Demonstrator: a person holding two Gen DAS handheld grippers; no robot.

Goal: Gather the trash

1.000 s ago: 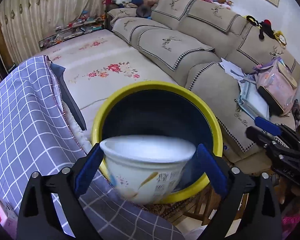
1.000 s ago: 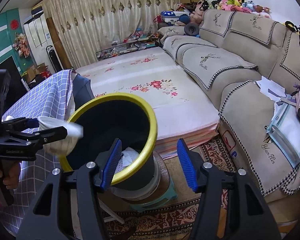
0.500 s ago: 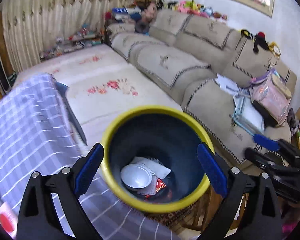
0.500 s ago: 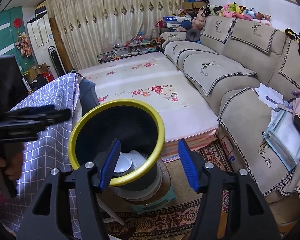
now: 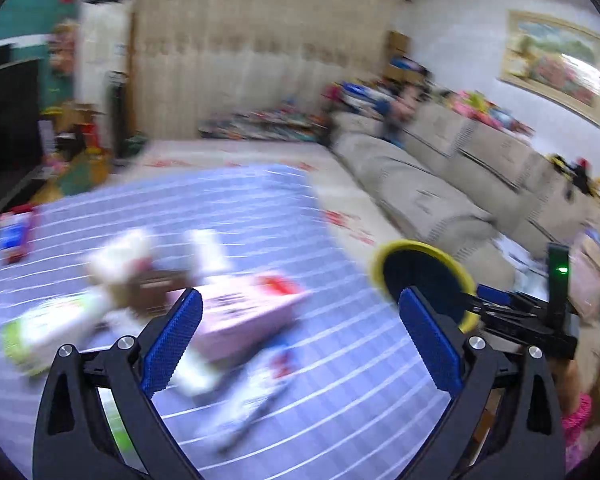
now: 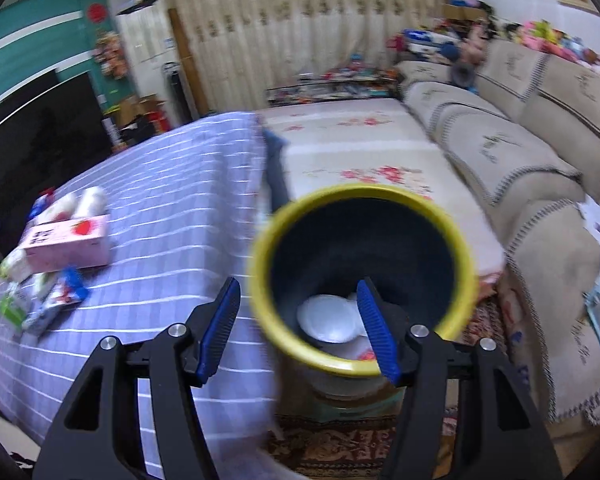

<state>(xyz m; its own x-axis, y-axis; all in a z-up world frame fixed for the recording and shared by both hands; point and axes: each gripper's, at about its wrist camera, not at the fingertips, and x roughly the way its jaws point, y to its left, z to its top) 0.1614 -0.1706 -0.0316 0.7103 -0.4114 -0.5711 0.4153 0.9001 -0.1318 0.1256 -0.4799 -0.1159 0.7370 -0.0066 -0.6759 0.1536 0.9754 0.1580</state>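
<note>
A yellow-rimmed dark trash bin (image 6: 364, 272) stands beside the table, with a white bowl (image 6: 330, 318) and other trash inside; it also shows in the left wrist view (image 5: 424, 276). My right gripper (image 6: 298, 330) is open and empty, just in front of the bin's rim. My left gripper (image 5: 300, 344) is open and empty above the checked blue tablecloth (image 5: 340, 380), facing a pink box (image 5: 244, 312) and blurred wrappers (image 5: 48, 328). The pink box (image 6: 66, 246) and wrappers (image 6: 56, 298) also show in the right wrist view.
A beige sofa (image 6: 520, 152) runs along the right wall. A floral mat (image 6: 364, 160) lies behind the bin. A patterned rug (image 6: 340, 436) lies below the bin. The left wrist view is motion blurred.
My left gripper released the white bowl into the bin, then swung left from over the bin to above the table. My right gripper shifted left, closer to the bin's rim.
</note>
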